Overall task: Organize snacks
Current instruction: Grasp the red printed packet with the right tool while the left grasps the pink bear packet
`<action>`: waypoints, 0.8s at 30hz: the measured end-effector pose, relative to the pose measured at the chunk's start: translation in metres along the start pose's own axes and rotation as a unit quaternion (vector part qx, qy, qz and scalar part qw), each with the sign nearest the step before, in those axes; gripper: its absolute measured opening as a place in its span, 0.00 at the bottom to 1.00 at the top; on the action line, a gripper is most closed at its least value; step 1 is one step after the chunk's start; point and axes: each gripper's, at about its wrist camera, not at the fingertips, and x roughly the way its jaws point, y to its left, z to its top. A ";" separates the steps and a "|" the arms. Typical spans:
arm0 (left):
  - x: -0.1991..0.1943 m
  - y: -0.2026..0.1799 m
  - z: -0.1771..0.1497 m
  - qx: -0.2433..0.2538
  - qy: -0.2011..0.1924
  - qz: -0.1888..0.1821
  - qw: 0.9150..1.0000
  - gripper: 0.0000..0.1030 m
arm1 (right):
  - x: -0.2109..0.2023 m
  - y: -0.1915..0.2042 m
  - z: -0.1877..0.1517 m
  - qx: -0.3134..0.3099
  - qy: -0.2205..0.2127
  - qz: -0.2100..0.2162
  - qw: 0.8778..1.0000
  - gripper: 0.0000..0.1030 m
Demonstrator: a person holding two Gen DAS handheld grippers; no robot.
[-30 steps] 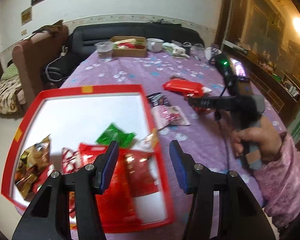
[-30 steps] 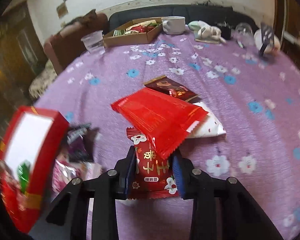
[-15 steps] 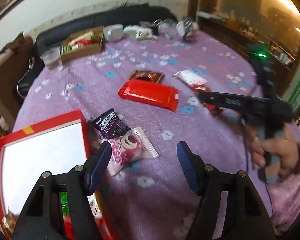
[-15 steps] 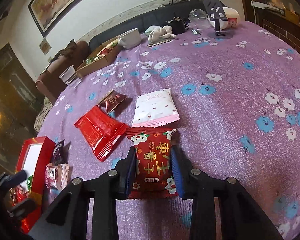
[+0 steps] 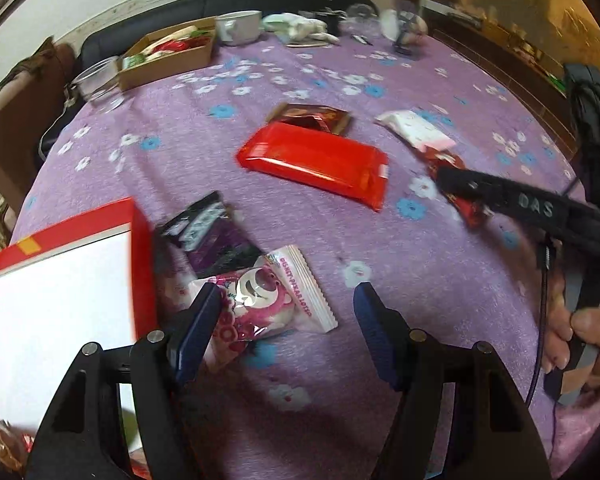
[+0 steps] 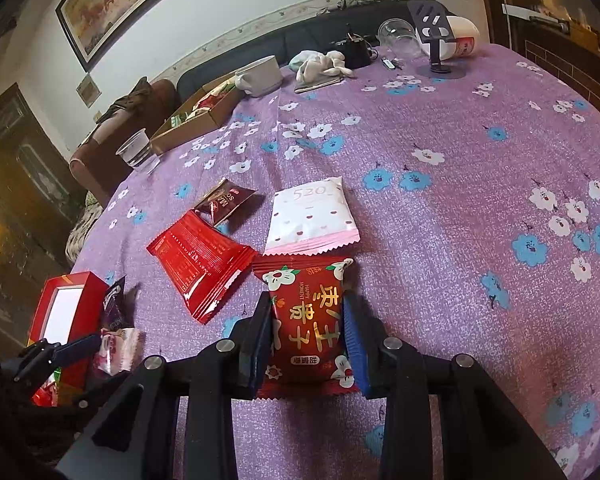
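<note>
**Snacks on the purple table, one red pack in the right gripper**

A big table with a purple flower cloth (image 6: pixel 440 240) fills both views. A red box (image 5: pixel 140 248) with a white inside sits just left of the left gripper's fingers. In the right wrist view the same box (image 6: pixel 82 292) is far off to the left.

The left gripper (image 5: pixel 288 322) hangs over the cloth with its fingers wide apart. Nothing is pinched between them. A pink bear snack pack (image 5: pixel 260 300) lies by the left finger and partly behind it. A dark purple pack (image 5: pixel 210 240) lies just past the pink one, next to the box.

Farther ahead of the left fingers lies a long bright red pack (image 5: pixel 316 164). A small brown pack (image 5: pixel 312 116) touches its far edge.

The right gripper (image 6: pixel 306 334) has its fingers close together on a red date snack pack (image 6: pixel 306 316). The pack lies flat on the cloth, and both fingers press its sides. A white and pink pack (image 6: pixel 310 216) lies just past it, at its top edge. The long red pack (image 6: pixel 198 258) is to the left of these fingers.

A hand (image 5: pixel 584 340) holds the right gripper's handle.
</note>
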 end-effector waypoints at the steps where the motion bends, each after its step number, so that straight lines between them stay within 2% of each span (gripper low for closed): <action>1: 0.000 -0.009 -0.002 0.008 0.000 -0.012 1.000 0.65 | 0.000 0.000 0.000 0.002 0.000 0.002 1.000 0.34; 5: -0.011 -0.052 -0.013 0.065 0.001 -0.069 0.996 0.65 | 0.000 -0.004 0.001 0.012 0.002 0.011 1.000 0.34; 7: -0.017 -0.060 -0.015 0.078 -0.008 -0.063 0.995 0.65 | 0.000 -0.005 0.001 0.016 0.003 0.017 1.000 0.34; 10: -0.025 -0.051 -0.011 0.074 -0.024 -0.048 0.996 0.65 | 0.000 -0.007 0.001 0.020 0.003 0.021 1.000 0.34; 15: -0.020 -0.048 -0.011 0.123 -0.011 -0.028 0.992 0.65 | -0.001 -0.007 0.001 0.018 0.003 0.018 1.000 0.34; 18: -0.006 -0.054 -0.010 0.124 0.013 -0.037 0.991 0.65 | -0.001 -0.007 0.001 0.020 0.003 0.019 1.000 0.34; 24: 0.004 -0.062 -0.012 0.109 0.013 -0.053 0.993 0.63 | 0.000 -0.007 0.001 0.021 0.003 0.020 1.000 0.34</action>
